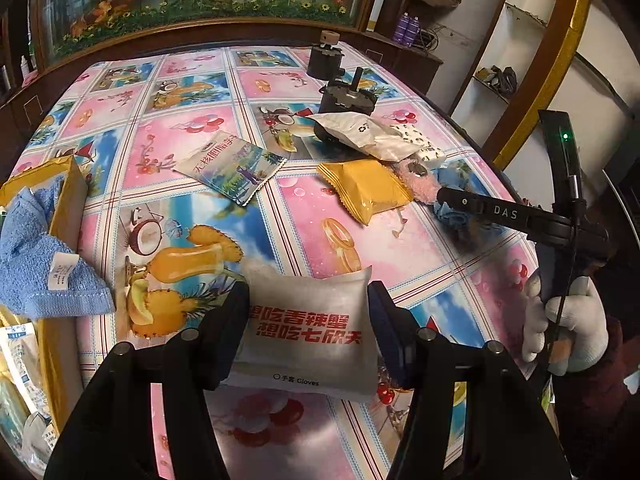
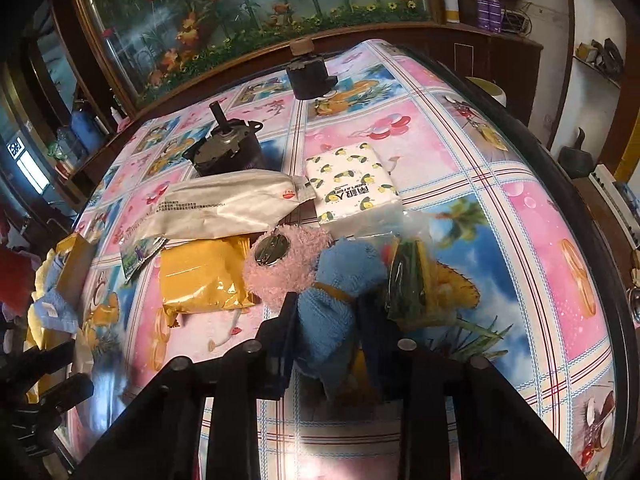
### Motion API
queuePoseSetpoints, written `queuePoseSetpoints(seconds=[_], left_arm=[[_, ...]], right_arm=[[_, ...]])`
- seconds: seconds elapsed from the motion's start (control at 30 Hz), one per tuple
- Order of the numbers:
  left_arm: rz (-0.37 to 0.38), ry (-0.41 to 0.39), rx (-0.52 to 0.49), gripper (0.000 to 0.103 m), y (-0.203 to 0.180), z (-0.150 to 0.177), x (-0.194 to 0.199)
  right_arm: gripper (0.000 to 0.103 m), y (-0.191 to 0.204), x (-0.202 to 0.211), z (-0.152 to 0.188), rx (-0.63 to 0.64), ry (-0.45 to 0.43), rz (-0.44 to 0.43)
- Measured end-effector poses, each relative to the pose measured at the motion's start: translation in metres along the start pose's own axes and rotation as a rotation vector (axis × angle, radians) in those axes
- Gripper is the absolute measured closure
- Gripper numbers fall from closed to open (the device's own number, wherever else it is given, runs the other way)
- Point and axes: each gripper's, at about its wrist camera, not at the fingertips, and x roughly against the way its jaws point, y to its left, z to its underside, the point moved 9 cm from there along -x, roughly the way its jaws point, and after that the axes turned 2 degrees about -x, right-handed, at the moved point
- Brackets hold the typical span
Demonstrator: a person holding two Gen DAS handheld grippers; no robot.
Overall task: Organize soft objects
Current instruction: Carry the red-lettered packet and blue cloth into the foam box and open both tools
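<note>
Your left gripper point(image 1: 308, 312) pinches a white packet point(image 1: 308, 336) printed in red Chinese characters, with "Gloves" below, low over the fruit-print tablecloth point(image 1: 192, 128). Your right gripper point(image 2: 326, 320), marked "DAS" on one finger, has its fingers narrowly spread around a rolled blue towel point(image 2: 332, 296) beside a pink fluffy item point(image 2: 280, 272).

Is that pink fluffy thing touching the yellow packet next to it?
Touching. In the right wrist view the pink fluffy thing presses against the right edge of the yellow packet, with no tablecloth showing between them.
</note>
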Motion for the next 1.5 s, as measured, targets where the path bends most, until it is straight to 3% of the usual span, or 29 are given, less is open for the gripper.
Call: queuePoseSetpoints(seconds=[0.3, 0.57, 0.77, 1.1, 1.2, 1.33, 1.43, 1.5], left_arm=[[0.023, -0.118, 0.141, 0.045, 0.039, -0.004, 0.058], [-0.200, -0.210, 0.349, 0.045, 0.156, 0.027, 0.123], [-0.305, -0.200, 0.487, 0.044, 0.227, 0.066, 0.137], [-0.404, -0.156, 0.505, 0.041, 0.280, 0.074, 0.122], [-0.371, -0.150, 0.516, 0.038, 0.282, 0.078, 0.119], [-0.327, -0.212, 0.542, 0.035, 0.281, 0.080, 0.135], [-0.318, -0.258, 0.563, 0.032, 0.282, 0.080, 0.150], [-0.321, -0.280, 0.572, 0.031, 0.282, 0.080, 0.158]], right_arm=[[0.075, 0.012, 0.061, 0.001, -0.033, -0.086, -0.117], [0.075, 0.083, 0.101, 0.002, 0.073, -0.120, -0.281], [0.075, 0.161, 0.095, 0.017, 0.204, -0.057, -0.375], [0.075, 0.312, 0.076, 0.072, 0.449, 0.098, -0.518], [0.075, 0.349, 0.070, 0.097, 0.523, 0.147, -0.546], [0.074, 0.386, 0.057, 0.123, 0.602, 0.202, -0.549], [0.068, 0.401, 0.048, 0.137, 0.639, 0.215, -0.533], [0.056, 0.405, 0.044, 0.141, 0.641, 0.228, -0.529]])
